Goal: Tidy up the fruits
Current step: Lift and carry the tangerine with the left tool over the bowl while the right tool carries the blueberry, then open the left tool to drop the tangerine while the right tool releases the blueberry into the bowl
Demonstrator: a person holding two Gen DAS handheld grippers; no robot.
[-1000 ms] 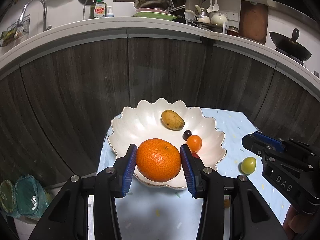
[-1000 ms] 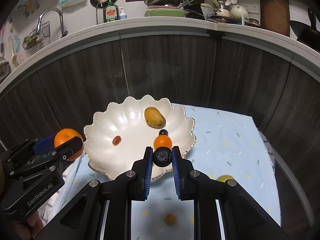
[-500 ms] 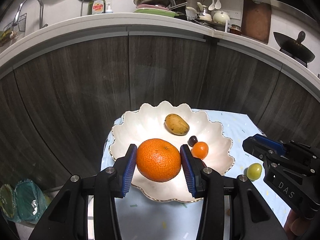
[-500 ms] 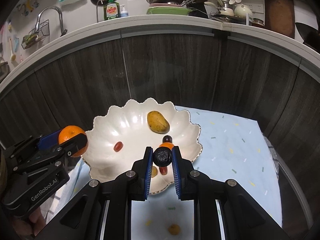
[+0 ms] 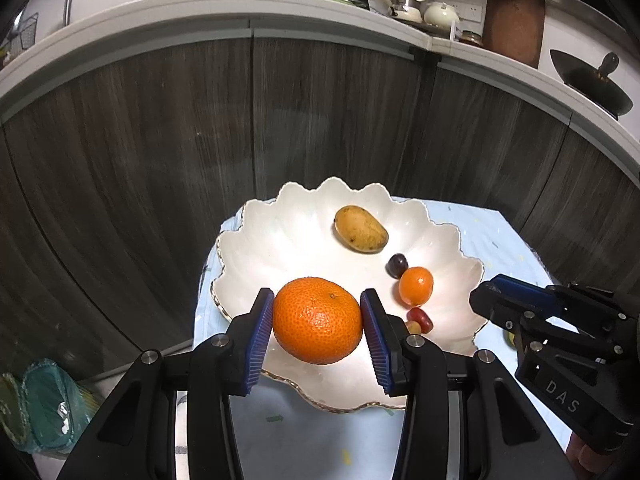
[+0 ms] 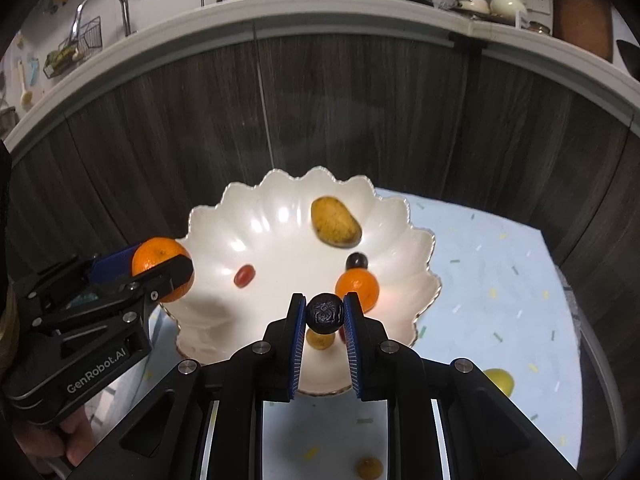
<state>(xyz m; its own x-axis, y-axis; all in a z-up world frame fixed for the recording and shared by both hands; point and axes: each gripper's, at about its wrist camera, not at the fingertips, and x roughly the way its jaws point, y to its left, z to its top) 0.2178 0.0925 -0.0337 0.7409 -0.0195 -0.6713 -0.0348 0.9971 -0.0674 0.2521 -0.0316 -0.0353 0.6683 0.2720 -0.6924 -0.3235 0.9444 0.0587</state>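
Your left gripper (image 5: 317, 320): jaws part open, clamped on big orange (image 5: 317, 320), over scalloped bowl (image 5: 280, 240) near rim, 6 o'clock. Right gripper (image 6: 325, 314): jaws nearly closed, pinching dark wrinkly fruit (image 6: 325, 313) above bowl's 5 o'clock edge. Mango (image 5: 360, 229) + sm orange (image 5: 416, 286) inside bowl. Green fruit (image 6: 498, 382) on desk, 4 o'clock.

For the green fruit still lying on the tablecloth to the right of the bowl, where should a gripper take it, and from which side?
Grip the green fruit across its widest middle, coming down from above. It looks small and round and lies loose on the tablecloth, clear of the bowl, so a sideways approach would likely roll it away. Both grippers hold fruit now, so one must be emptied first.
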